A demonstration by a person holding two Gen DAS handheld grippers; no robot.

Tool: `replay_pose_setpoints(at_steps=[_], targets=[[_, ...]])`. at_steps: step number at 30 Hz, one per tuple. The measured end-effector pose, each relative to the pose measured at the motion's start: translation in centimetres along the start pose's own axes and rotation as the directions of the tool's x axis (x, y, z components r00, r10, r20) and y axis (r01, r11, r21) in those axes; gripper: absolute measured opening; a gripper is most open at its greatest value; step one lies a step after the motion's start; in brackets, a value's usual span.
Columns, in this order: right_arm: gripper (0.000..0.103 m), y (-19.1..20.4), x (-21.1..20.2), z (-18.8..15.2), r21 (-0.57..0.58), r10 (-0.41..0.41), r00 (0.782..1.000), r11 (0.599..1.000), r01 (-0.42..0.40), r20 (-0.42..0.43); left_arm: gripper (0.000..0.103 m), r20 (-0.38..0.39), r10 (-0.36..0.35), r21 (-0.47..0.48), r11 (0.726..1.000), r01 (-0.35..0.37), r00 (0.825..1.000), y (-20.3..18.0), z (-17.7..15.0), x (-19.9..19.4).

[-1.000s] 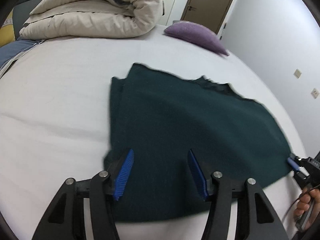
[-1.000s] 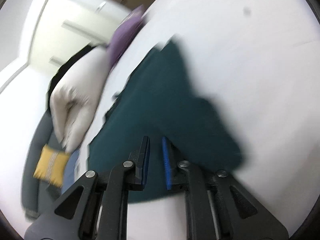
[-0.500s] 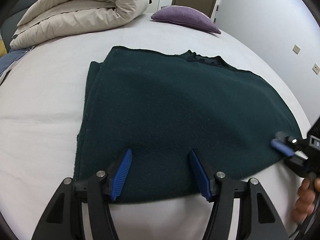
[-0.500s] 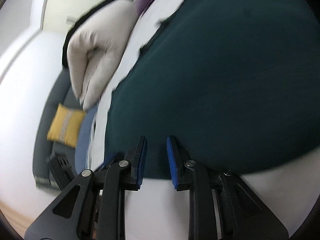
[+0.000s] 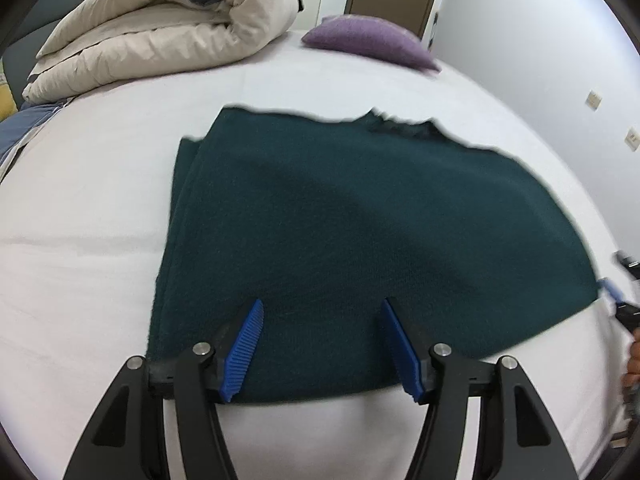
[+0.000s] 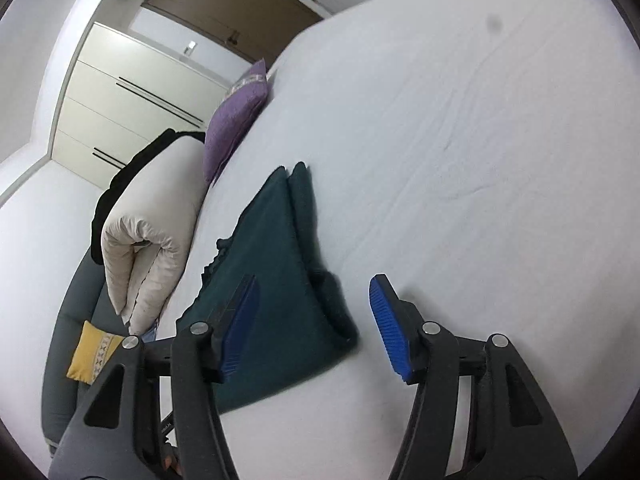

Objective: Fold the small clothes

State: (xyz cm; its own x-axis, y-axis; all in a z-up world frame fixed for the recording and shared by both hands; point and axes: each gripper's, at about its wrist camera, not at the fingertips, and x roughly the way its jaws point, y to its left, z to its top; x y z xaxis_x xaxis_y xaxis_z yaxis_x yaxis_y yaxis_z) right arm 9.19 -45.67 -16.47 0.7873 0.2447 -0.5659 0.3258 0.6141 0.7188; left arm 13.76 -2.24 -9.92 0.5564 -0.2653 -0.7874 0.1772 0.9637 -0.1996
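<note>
Both grippers, left (image 5: pixel 322 344) parted and right (image 6: pixel 316 320) opening, hover empty over the sweater's (image 5: pixel 360 232) near edge, gripping nothing.

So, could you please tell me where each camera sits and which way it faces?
Left wrist: on the left gripper, angled down over the dark green garment's near hem; open blue-padded fingers and a fingertip at right show.
Right wrist: on the right gripper, looking along the garment's side edge; its jaws are opening, gripping nothing.
Shared: garment, white bed sheet, beige duvet, purple pillow.
</note>
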Motion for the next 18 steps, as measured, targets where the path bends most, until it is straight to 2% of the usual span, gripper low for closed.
replay_pose_setpoints(at_steps=[5,10,14,18], targets=[[0.056,1.7,3.1,1.1,-0.025,0.003,0.999,1.000,-0.004,-0.055,0.064,0.033,-0.155,0.013,0.988,0.155,0.987,-3.1,2.3,-0.6],[0.056,2.7,8.1,3.1,-0.001,0.016,0.994,1.000,-0.016,-0.112,0.064,0.012,-0.272,0.005,0.962,0.272,0.962,-6.3,4.7,2.9],[0.056,4.3,11.1,4.1,-0.005,0.046,0.985,0.999,-0.048,-0.169,0.062,-0.028,-0.305,-0.038,0.952,0.303,0.952,-7.5,5.9,6.6],[0.056,5.3,13.6,4.7,-0.014,0.038,0.976,0.999,-0.042,-0.217,0.062,-0.065,-0.285,-0.058,0.958,0.281,0.956,-7.5,6.9,9.6]])
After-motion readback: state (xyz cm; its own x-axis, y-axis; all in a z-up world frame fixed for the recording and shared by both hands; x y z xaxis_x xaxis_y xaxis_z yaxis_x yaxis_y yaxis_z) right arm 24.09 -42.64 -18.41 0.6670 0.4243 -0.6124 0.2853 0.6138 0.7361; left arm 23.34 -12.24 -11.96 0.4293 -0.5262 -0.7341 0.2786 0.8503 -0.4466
